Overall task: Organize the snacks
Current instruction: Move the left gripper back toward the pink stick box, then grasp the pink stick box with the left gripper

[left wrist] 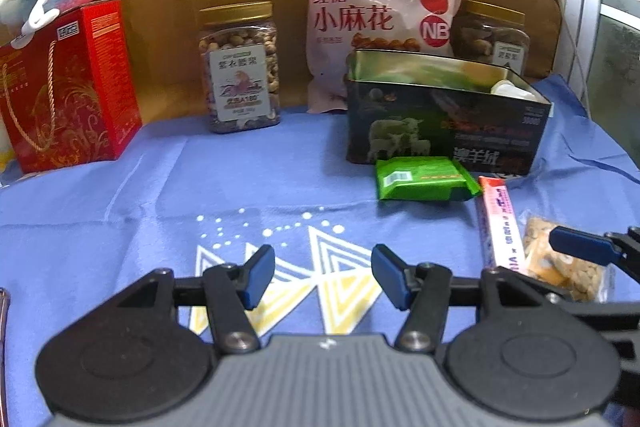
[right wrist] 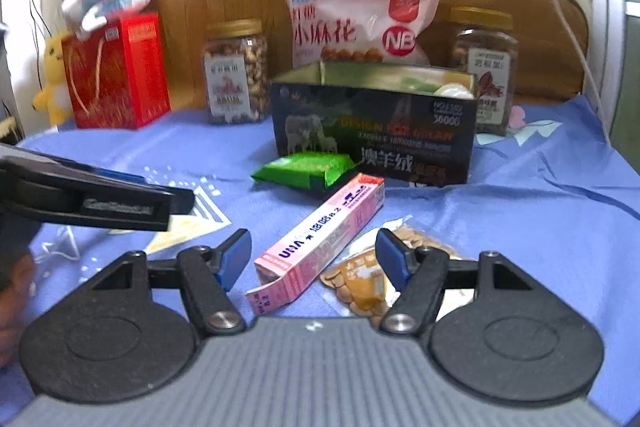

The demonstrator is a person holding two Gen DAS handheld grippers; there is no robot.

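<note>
Fingers (right wrist: 236,253) of the right gripper (right wrist: 316,259) stand wide apart with nothing pressed between them; the near end of the pink box (right wrist: 320,241) lies in the gap, running away on a slant toward the tin (right wrist: 374,125) beyond. Just by the right-hand finger, partly under it, lies the clear packet of nuts (right wrist: 360,283), touching or nearly touching the box. Ahead of the fingertips, between the box's far end and the tin, the green packet (right wrist: 306,171) rests against the tin's front wall. The left gripper (left wrist: 323,277) hangs over bare blue cloth (left wrist: 160,187) with its jaws partly apart and empty, the loose snacks all off to its right. The step in hand looks like picking up the pink box to drop it in the open tin, which already holds a few things. To do it well, I would turn the wrist so the pads meet the box's long sides squarely rather than across its slant, and come down a little farther along its length, since a grip at the very end would let it droop or swing. Keep the right-hand finger clear of the nut packet, or it may get pinched in or dragged along. The box is light card, so a gentle squeeze should do.
</note>
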